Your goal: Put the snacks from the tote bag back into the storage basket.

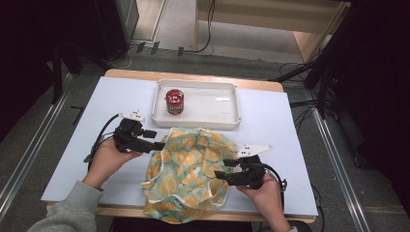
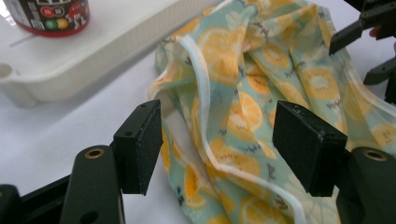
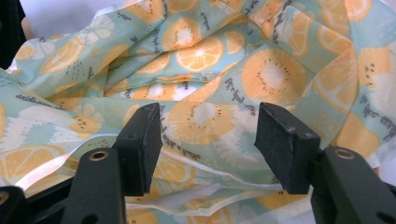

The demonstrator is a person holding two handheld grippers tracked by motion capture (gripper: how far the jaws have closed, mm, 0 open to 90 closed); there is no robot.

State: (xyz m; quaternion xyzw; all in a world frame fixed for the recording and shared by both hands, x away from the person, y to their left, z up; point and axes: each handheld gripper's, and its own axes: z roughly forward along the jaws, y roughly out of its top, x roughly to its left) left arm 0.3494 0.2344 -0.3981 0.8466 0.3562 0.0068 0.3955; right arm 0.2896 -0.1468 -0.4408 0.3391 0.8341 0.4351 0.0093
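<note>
– From the high view, where's the cloth (image 1: pixel 188 169)?

– Crumpled at the table's (image 1: pixel 270 121) near edge, partly overhanging it. The left gripper (image 1: pixel 157 145) and right gripper (image 1: pixel 220 175) flank it, likely to find a hem. A white tray (image 1: pixel 222 104) with a red tin (image 1: pixel 174 101) sits at the far edge; grey floor and cables lie beyond.

– The left gripper view?

– Jaws wide apart, holding nothing, a white-piped hem (image 2: pixel 201 79) between them.

– The right gripper view?

– Also agape and empty, poised over folds, probably for a grasp.
</note>
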